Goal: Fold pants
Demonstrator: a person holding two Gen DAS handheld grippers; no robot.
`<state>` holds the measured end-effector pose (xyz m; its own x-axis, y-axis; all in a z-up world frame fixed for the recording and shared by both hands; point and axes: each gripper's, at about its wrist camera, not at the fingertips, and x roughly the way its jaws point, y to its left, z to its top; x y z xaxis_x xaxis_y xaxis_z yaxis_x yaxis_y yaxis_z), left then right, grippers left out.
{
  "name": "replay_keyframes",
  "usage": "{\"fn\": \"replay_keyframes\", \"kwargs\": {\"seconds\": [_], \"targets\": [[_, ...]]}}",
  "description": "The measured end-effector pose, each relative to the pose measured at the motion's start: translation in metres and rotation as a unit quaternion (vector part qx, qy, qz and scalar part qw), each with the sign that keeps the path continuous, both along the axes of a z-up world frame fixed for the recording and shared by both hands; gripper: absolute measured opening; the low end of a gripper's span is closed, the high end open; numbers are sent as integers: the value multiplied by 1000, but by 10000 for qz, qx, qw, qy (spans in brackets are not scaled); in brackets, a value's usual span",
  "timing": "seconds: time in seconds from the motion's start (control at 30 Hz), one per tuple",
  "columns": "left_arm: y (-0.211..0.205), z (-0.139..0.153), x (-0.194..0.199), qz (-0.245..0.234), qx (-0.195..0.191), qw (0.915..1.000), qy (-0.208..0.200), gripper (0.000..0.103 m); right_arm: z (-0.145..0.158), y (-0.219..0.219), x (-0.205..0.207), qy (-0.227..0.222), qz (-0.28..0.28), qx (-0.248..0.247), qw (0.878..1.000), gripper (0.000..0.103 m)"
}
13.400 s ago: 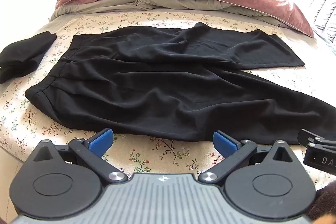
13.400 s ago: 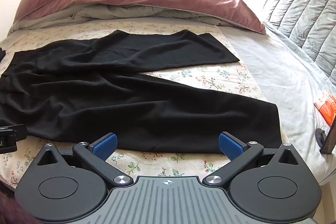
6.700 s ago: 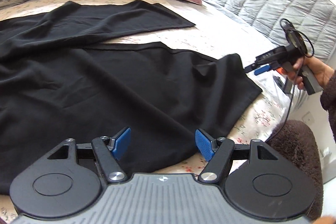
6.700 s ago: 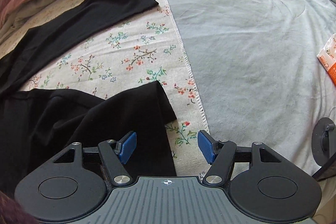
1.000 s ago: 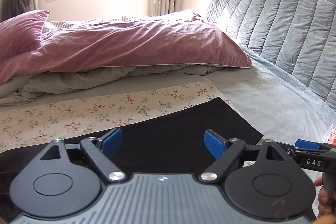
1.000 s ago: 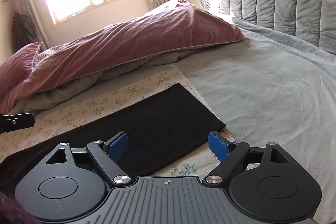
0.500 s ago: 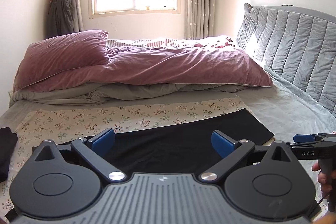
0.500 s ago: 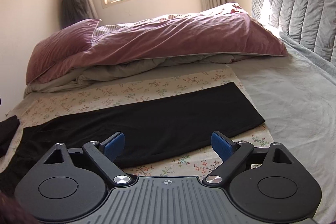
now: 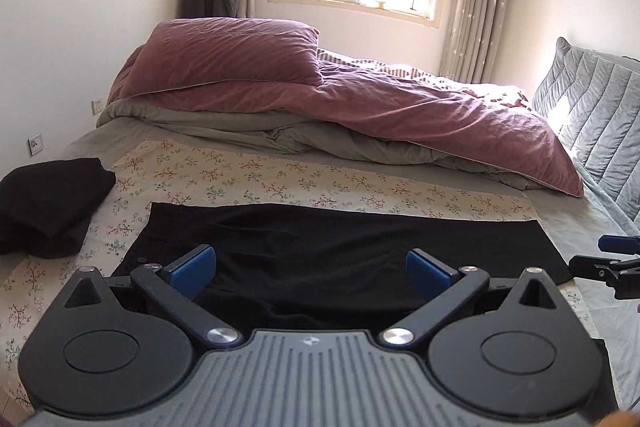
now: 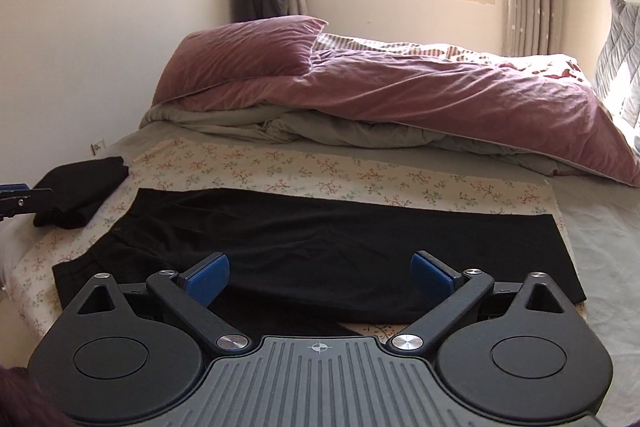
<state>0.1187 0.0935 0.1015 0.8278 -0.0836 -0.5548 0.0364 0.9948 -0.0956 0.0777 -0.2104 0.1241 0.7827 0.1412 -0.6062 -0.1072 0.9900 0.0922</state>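
Left wrist view: nearest the lens, the left gripper (image 9: 311, 264) stands with its jaws wide apart and nothing between the blue pads; it hangs above the pants (image 9: 340, 247) without touching them. In the right wrist view the right gripper (image 10: 321, 277) has its jaws opening, likewise bare of cloth.

The pants lie flat on the floral sheet (image 9: 280, 175), one leg apparently laid over the other in a long black strip, waistband toward the left edge of the sheet and hems toward the right. The fabric looks thin, soft and light; it should drape and sag rather than hold a shape, and may slide a little on the sheet. A grip is best taken at the edges: both layers pinched together at the hem corners, or at the waistband, where the thicker seam gives the pads more to bite on. A grab mid-panel would likely catch only the top layer and bunch it.

Just past the sheet's left end sits a dark folded garment (image 9: 48, 207). Beyond the sheet's far edge lies the duvet (image 9: 380, 107).
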Motion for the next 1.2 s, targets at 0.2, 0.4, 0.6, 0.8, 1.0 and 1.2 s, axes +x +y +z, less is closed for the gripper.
{"fn": "replay_keyframes", "kwargs": {"seconds": [0.2, 0.4, 0.6, 0.8, 1.0, 1.2], "targets": [[33, -33, 14, 327, -240, 9992, 29, 103, -10, 45, 24, 119, 524, -334, 9980, 99], [64, -72, 42, 623, -383, 9972, 147, 103, -27, 91, 56, 19, 1006, -454, 9939, 100], [88, -124, 75, 1008, -503, 9924, 492, 103, -62, 126, 109, 304, 1305, -432, 9900, 100], [104, -154, 93, 1053, -870, 9884, 668, 103, -104, 154, 173, 366, 1629, -563, 9844, 100], [109, -164, 103, 1106, -864, 9876, 699, 103, -149, 182, 250, 493, 1963, -1031, 9739, 100], [113, -178, 123, 1241, -992, 9823, 997, 103, -191, 204, 311, 729, 2094, -1160, 9682, 100]]}}
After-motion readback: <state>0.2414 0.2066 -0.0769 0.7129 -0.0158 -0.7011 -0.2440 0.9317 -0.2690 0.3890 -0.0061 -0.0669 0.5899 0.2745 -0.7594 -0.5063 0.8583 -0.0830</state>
